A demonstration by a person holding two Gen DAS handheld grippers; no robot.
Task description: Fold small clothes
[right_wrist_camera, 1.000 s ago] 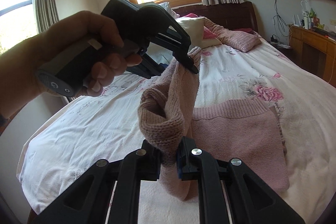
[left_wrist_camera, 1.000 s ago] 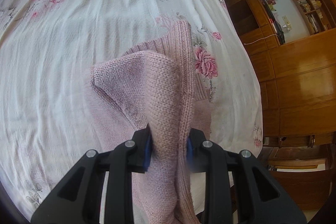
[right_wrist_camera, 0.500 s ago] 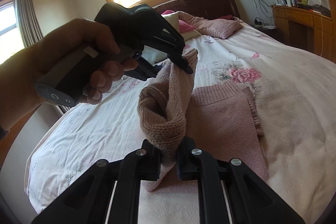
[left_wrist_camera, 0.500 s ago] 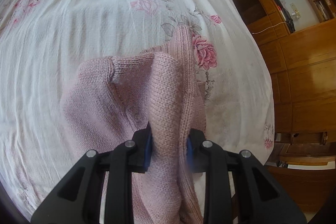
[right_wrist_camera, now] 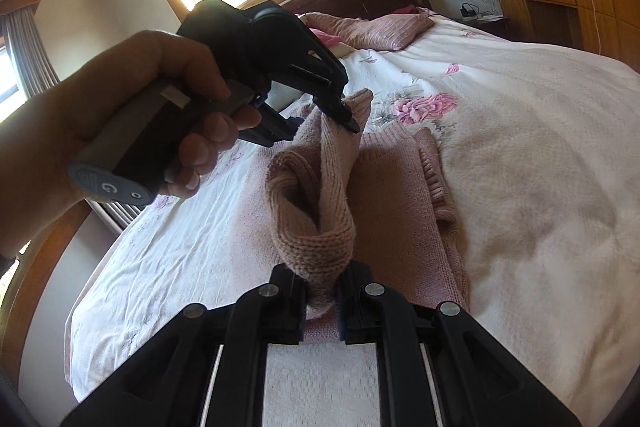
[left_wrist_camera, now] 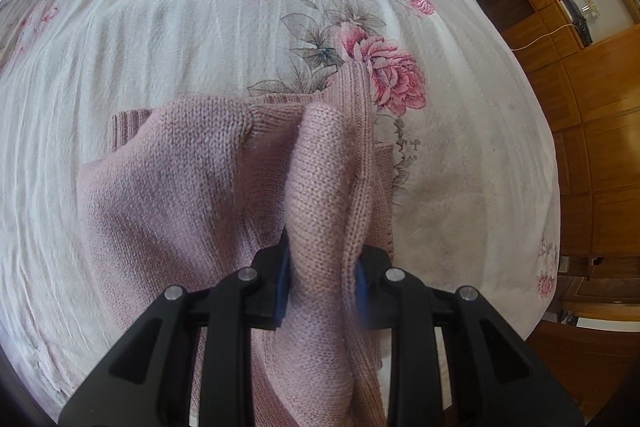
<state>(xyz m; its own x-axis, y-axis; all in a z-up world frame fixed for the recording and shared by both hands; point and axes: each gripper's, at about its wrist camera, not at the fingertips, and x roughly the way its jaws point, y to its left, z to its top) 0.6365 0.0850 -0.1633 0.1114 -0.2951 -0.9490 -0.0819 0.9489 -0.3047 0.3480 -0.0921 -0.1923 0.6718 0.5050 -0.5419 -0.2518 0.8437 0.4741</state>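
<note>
Looking down the left gripper [left_wrist_camera: 320, 281] first: jaws clamped on a bunched ridge of the pink knit [left_wrist_camera: 192, 195], blue pads pressed into the wool either side. Held edge lifted clear of the bed [left_wrist_camera: 168, 27], rest of the garment draped flat beneath, ribbed hem showing beyond by the printed rose [left_wrist_camera: 390, 75]. Lifted that way, probably, so the raised layer can be carried over the flat part without dragging it. Wooden cabinets [left_wrist_camera: 592, 155] off to the right, well apart, no bearing on the fold. Turning to the right wrist view: right gripper [right_wrist_camera: 322, 289] pinched shut on another fold of the same knit, loop of wool bulging up between the jaws. Left gripper also visible here, gripped in a hand [right_wrist_camera: 120, 131], tips biting the far corner of the lifted edge above the bed. Two grips on one edge, set apart, likely to keep it taut and straight for a square fold. Lower half of the knit lying flat, near the bed's near side, hem toward the rose. Pillow [right_wrist_camera: 376, 29] at the headboard, far from the work. Fold judged mid-way: edge raised, not yet laid down.
</note>
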